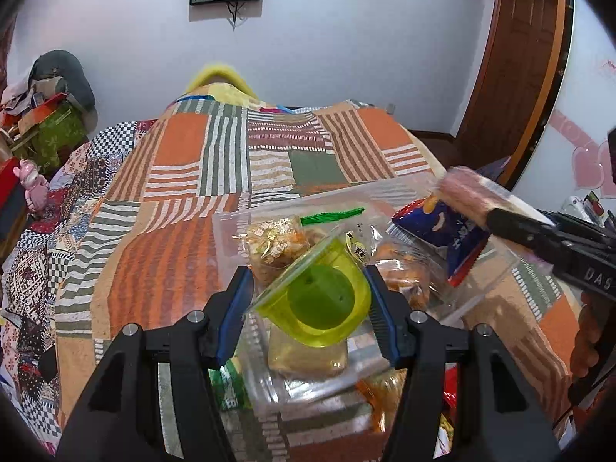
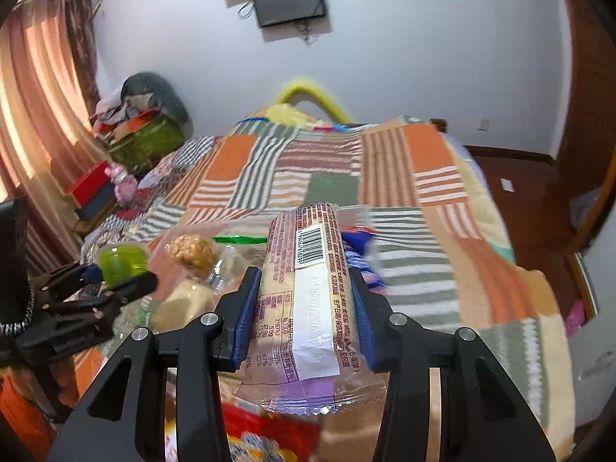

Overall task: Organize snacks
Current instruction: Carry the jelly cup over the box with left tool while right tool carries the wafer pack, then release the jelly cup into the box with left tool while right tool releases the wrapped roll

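Note:
My left gripper (image 1: 308, 296) is shut on a green jelly cup (image 1: 319, 300) and holds it tilted above a clear plastic box (image 1: 227, 238) on the bed. The box holds several wrapped snacks and a green fork (image 1: 333, 215). My right gripper (image 2: 304, 304) is shut on a long biscuit pack (image 2: 308, 288) with a barcode, held over the box's right side. In the left wrist view the pack (image 1: 462, 196) is blurred above a blue snack bag (image 1: 442, 231). The jelly cup (image 2: 121, 261) and left gripper also show in the right wrist view.
The patchwork quilt (image 1: 231, 161) covers the bed. More snack packets lie near the front edge (image 2: 261, 427). Boxes and a pink toy (image 1: 32, 188) stand at the left. A wooden door (image 1: 516, 77) is at the right.

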